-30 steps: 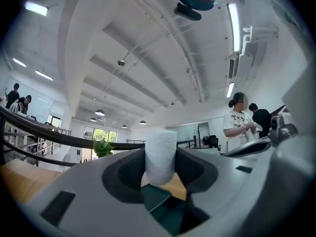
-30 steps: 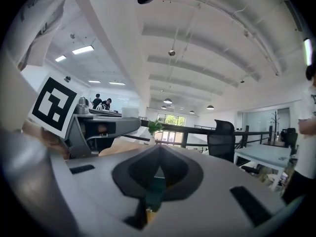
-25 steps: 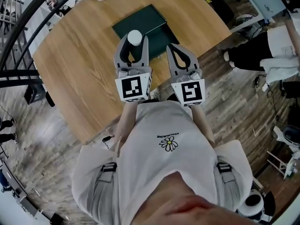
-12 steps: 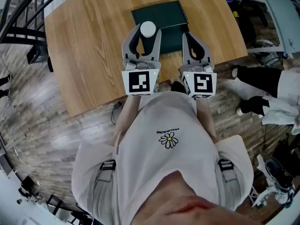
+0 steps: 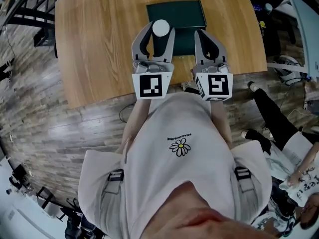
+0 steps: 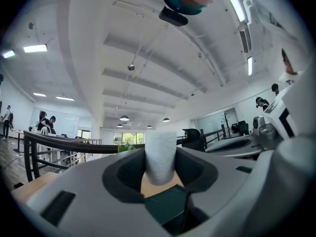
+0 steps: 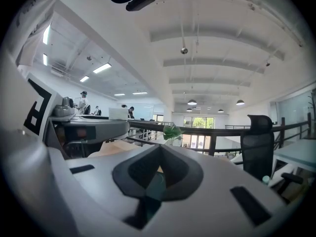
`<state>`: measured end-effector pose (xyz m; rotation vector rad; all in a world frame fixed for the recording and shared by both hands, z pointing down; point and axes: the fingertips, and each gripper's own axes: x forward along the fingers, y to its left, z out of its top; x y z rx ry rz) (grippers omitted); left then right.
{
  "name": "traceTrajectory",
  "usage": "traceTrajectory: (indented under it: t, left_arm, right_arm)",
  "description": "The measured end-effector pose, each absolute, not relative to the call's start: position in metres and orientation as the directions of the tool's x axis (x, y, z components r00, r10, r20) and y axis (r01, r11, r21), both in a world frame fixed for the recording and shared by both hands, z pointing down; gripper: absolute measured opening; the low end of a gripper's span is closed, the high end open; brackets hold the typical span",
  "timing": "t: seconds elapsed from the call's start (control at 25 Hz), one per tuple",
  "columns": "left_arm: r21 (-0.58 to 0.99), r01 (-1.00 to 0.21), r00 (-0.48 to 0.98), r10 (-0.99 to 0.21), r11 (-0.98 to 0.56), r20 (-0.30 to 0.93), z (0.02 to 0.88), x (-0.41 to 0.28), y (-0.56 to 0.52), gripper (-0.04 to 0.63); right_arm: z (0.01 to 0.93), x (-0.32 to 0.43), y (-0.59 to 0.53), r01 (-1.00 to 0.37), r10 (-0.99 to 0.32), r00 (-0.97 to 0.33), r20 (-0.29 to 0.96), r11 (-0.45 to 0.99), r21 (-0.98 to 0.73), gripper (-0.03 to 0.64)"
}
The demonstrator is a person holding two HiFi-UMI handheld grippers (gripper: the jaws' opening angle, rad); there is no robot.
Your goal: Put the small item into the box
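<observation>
Currently, the left hand-held gripper [image 5: 159, 34] pinches a small white cylinder [image 6: 160, 157] between its jaws. The cylinder stands upright in the grip, with both pads pressed against its sides and its top protruding above them. The right hand-held gripper [image 5: 201, 34] has its jaws pressed together at the tips, and nothing is held between them. Both hand-held grippers point away from the person, side by side and level, with their marker cubes close to the person's chest.

In the head view, the cylinder lies over the near left edge of a dark green box [image 5: 176, 14]. The box rests flat on the wooden desk [image 5: 94, 44], near its far edge. The right hand-held gripper's tips reach the near edge of the box. Whether the cylinder touches the box cannot be determined.

The desk stands on a wood-plank floor [image 5: 50, 133]. A black railing [image 7: 217, 130] and a green plant [image 7: 173, 131] appear beyond the desk in the right gripper view.
</observation>
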<state>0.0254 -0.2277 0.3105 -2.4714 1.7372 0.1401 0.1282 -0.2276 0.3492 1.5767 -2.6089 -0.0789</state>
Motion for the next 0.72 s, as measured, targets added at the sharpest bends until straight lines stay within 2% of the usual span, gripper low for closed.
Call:
traceTrajectory:
  t: [0.28,0.48,0.52,0.6,0.72]
  left_arm:
    - [-0.074,-0.943,0.330,-0.938,-0.324,-0.102,0.322,0.028,-0.235,0.190]
    - [-0.295,-0.845,0.473,-0.880,-0.446,-0.026,0.320,0.053,-0.249,0.189]
    - [-0.314,-0.817,0.500,-0.866,-0.483,0.032,0.328,0.059,-0.251,0.189]
    - [-0.344,-0.735,0.541,-0.811,-0.584,0.223,0.359,0.072,-0.258,0.190]
    - [-0.437,-0.553,0.496,-0.702,-0.709,0.511,0.408,0.087,-0.268,0.190]
  right_arm:
    - [0.359,0.127,-0.233,-0.848,-0.853,-0.515,0.089,0.522,0.093,0.006]
    - [0.361,0.139,-0.236,-0.854,-0.858,-0.504,0.101,0.512,0.088,0.006]
    - [0.362,0.144,-0.236,-0.858,-0.861,-0.498,0.106,0.507,0.086,0.006]
    - [0.364,0.153,-0.237,-0.864,-0.866,-0.486,0.115,0.496,0.087,0.006]
    - [0.369,0.167,-0.237,-0.874,-0.876,-0.464,0.131,0.476,0.093,0.006]
